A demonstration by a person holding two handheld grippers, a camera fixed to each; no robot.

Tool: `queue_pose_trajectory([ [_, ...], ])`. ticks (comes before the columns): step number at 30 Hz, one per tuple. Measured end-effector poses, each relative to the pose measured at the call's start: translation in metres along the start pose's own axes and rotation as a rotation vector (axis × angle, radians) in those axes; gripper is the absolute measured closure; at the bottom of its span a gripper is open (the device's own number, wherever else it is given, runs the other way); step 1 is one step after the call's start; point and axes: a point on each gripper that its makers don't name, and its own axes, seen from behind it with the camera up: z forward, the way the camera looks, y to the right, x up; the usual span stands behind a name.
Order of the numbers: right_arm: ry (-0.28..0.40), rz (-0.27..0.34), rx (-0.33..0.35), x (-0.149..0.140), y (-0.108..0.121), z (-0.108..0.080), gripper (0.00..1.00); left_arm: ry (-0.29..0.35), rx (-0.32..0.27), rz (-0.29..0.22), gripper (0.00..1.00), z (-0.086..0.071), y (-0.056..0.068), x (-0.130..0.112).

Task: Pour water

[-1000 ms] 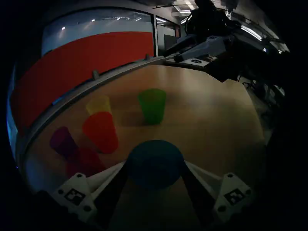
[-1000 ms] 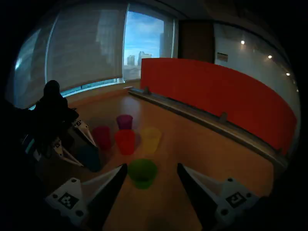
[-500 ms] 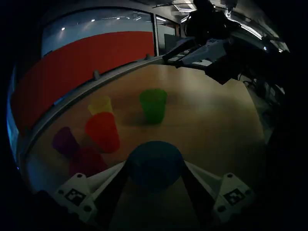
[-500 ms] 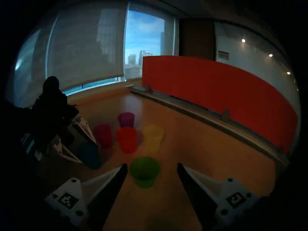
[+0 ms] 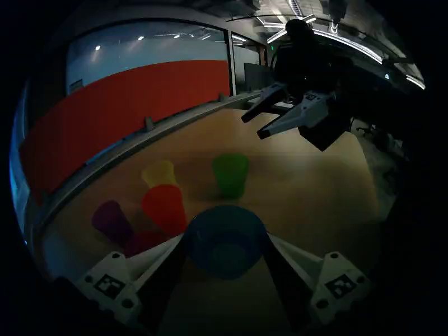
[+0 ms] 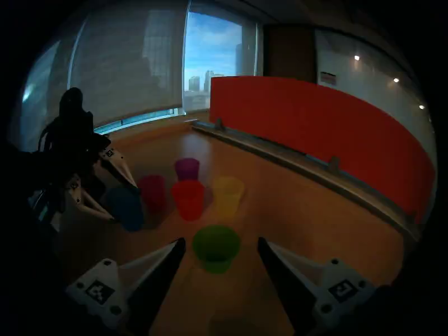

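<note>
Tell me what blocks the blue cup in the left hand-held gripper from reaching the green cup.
Nothing visible: bare table lies between the blue cup and the green cup; the red cup stands off to one side.

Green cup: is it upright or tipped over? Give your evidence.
Upright: the green cup stands on its narrower base on the table, open mouth facing up.

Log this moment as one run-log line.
left gripper: shut on blue cup, upright | right gripper: open, apart from green cup | pour: not yet begun
</note>
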Motion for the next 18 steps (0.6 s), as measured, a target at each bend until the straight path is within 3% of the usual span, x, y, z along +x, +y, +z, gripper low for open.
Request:
queue_pose_trajectory([
  [18,-0.008,0.007,0.004,-0.014,-0.002,0.008,0.00,0.144,0.055,-0.049,0.12,-0.028,-0.020,0.046],
])
